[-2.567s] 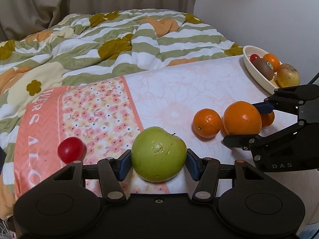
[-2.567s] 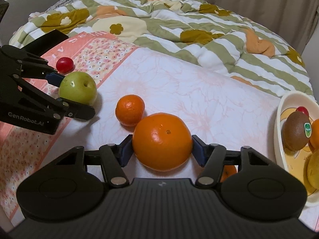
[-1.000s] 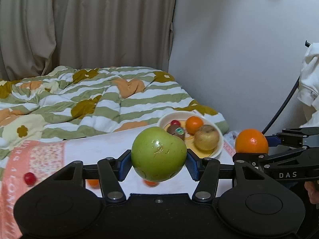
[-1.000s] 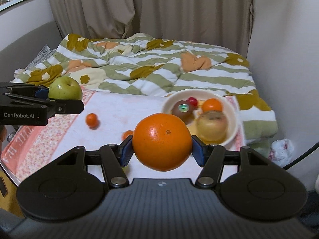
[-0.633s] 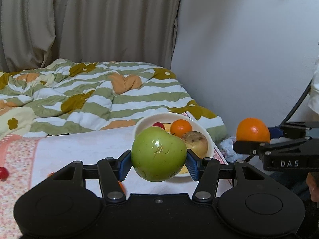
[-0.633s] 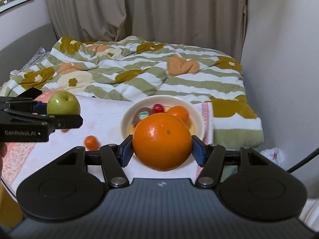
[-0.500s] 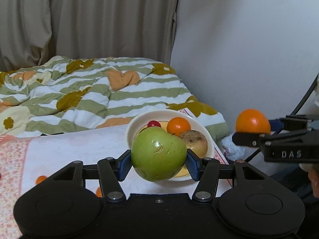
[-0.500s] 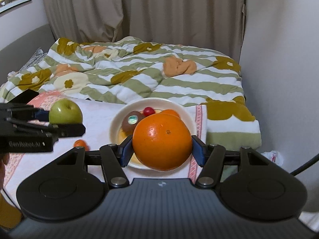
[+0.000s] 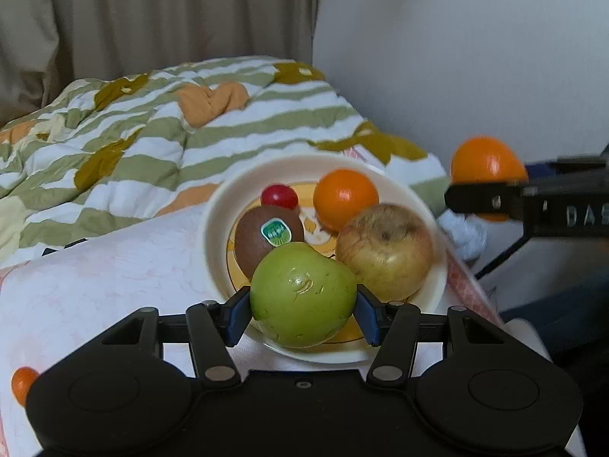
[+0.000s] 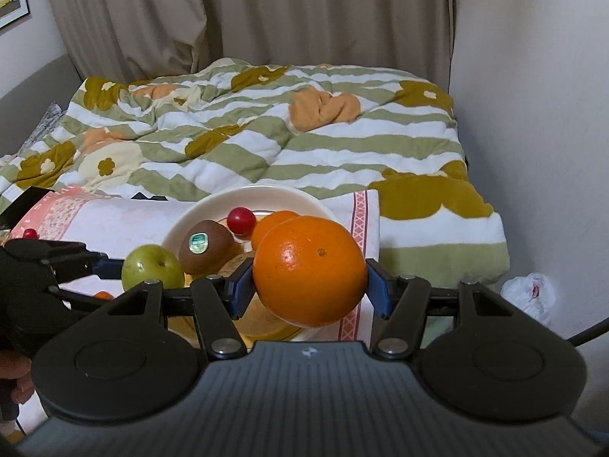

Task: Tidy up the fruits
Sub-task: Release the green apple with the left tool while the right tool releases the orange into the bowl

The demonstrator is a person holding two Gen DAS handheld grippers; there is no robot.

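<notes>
My left gripper point(image 9: 303, 302) is shut on a green apple point(image 9: 303, 295) and holds it over the near rim of a cream bowl point(image 9: 213, 236). The bowl holds a kiwi point(image 9: 266, 234), a cherry tomato point(image 9: 279, 196), a small orange point(image 9: 344, 198) and a yellowish apple point(image 9: 384, 249). My right gripper point(image 10: 309, 285) is shut on a large orange point(image 10: 309, 270), held in the air above the bowl's point(image 10: 179, 228) right side. The right gripper with the orange point(image 9: 487, 167) also shows at the right of the left wrist view. The left gripper with the apple point(image 10: 152, 266) shows in the right wrist view.
The bowl stands near the right end of a pink floral cloth point(image 9: 114, 266). A small tangerine point(image 9: 23, 382) lies on the cloth at left; a red tomato point(image 10: 29, 233) lies further left. A striped duvet point(image 10: 266, 133) lies behind. A wall point(image 10: 533, 114) is on the right.
Both grippers have moved closer to the bowl and lower with their fruits. The green apple is now over the bowl's near rim; the orange hangs by its right side.
</notes>
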